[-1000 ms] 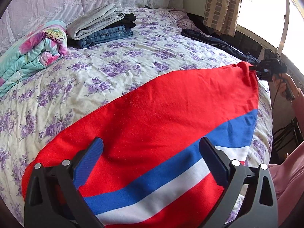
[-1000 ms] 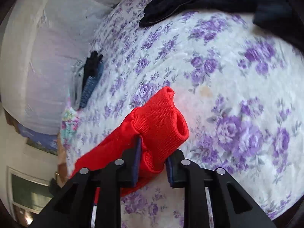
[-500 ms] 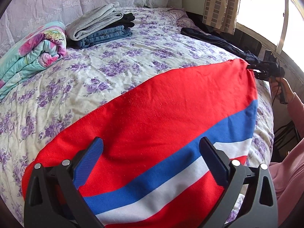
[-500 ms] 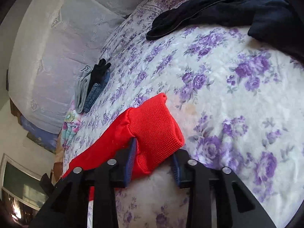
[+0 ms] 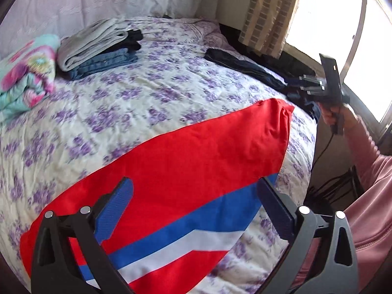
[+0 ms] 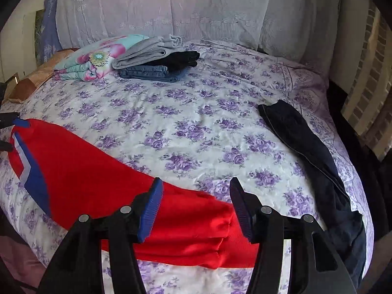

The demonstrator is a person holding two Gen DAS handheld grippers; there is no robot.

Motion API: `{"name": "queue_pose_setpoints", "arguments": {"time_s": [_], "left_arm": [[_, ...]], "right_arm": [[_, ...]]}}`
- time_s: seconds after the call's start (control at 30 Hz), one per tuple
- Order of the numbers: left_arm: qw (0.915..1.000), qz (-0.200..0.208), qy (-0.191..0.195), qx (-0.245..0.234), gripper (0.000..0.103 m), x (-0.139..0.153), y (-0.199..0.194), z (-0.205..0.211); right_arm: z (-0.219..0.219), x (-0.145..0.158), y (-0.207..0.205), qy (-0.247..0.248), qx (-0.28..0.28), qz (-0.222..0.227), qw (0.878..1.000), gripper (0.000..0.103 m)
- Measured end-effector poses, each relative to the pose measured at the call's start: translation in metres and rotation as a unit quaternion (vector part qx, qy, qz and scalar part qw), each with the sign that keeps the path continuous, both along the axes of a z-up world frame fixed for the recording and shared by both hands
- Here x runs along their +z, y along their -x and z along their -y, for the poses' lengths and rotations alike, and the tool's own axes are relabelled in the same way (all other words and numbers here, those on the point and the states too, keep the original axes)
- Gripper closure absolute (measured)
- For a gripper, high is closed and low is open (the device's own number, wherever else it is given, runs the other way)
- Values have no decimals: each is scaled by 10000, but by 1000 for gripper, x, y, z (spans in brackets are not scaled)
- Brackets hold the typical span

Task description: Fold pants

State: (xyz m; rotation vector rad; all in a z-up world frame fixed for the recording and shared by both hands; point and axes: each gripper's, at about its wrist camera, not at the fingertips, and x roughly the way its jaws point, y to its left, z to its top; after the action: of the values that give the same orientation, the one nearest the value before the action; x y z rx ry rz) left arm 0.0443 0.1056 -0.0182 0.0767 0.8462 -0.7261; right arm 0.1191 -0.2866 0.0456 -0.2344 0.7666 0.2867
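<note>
Right now the red track pants (image 5: 186, 161), with a blue and a white stripe down the side, lie flat along the near edge of the floral bedspread (image 5: 152, 93), legs stacked one on the other, and neither tool has hold of them. The left gripper (image 5: 196, 210) hangs over the striped end with its jaws spread wide and nothing between them; the right gripper (image 6: 196, 210) is likewise open and empty, poised above the cuff end, and in the left view it appears raised clear of the bed. The likeliest trouble, as I judge it, is a pinch that takes only the top layer of the doubled legs, so the lower leg stays behind and the fold comes out skewed; slick knit fabric could also slide out of the pads as it is lifted. Because the pants sit close to the mattress edge, a careless drag could pull them off the side. Counting what is here: one pair of red pants, one dark navy garment (image 6: 316, 156) sprawled unfolded to the right, one stack (image 6: 156, 61) of what looks like three folded items, grey, black and denim, and one folded flowered blanket (image 6: 95, 61) beside that stack.
</note>
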Motion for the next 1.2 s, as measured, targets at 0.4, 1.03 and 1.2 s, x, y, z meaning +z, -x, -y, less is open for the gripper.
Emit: {"name": "queue_pose_setpoints", "arguments": {"time_s": [0.4, 1.03, 1.2], "left_arm": [[9933, -451, 69, -1064, 5, -37, -11, 125], [9937, -545, -377, -904, 5, -73, -14, 168], [9988, -226, -283, -339, 5, -64, -4, 149]], "right_arm": [[-34, -72, -47, 891, 2251, -1400, 9601, 55], [55, -39, -13, -884, 432, -587, 9934, 60], [118, -60, 17, -2645, -1050, -1310, 9497, 60]]}}
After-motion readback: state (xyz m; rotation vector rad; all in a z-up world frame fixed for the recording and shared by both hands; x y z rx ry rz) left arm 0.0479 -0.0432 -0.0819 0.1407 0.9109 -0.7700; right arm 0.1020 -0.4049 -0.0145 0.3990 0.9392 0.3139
